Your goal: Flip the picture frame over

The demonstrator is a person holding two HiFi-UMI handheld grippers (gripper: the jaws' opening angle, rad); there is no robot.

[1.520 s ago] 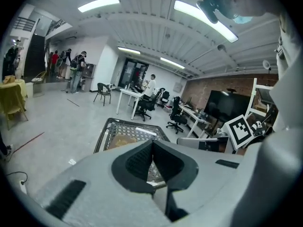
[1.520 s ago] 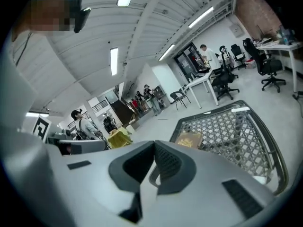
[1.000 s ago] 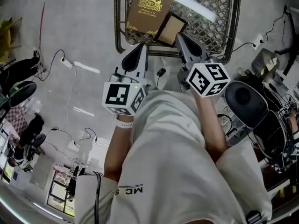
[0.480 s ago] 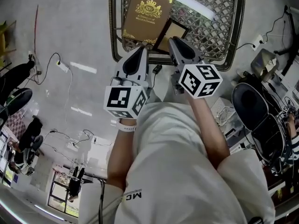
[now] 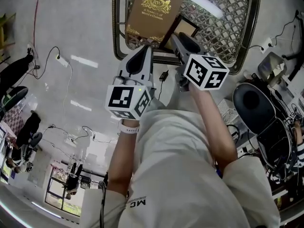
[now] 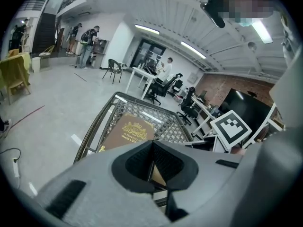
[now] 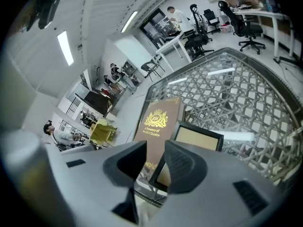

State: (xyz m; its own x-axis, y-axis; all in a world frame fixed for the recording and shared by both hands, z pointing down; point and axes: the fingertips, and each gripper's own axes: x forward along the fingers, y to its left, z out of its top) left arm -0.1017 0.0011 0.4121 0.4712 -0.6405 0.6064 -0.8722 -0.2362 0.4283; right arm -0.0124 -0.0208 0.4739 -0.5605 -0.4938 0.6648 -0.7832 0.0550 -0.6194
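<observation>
The picture frame point(image 5: 184, 28), black with a tan panel, lies on the metal lattice table point(image 5: 223, 27) against the right side of a brown book with a gold crest point(image 5: 151, 11). My right gripper point(image 5: 176, 38) hangs at the frame's near corner. Its jaws are opening, and in the right gripper view point(image 7: 155, 148) that corner and the book point(image 7: 158, 122) show through the gap, with no pad pressing on the frame point(image 7: 196, 138). My left gripper point(image 5: 145, 49) is shut and empty over the table's near rim, below the book point(image 6: 128, 131).
The table's rim point(image 6: 94, 126) runs close under both grippers. A black office chair point(image 5: 251, 101) stands at the right, and cables with a power strip point(image 5: 61, 61) trail over the floor at the left. Desks, chairs and people fill the far room.
Both grippers have sunk toward the table's near edge, and the book and frame have come closer. The frame stays at the right gripper's tip.
</observation>
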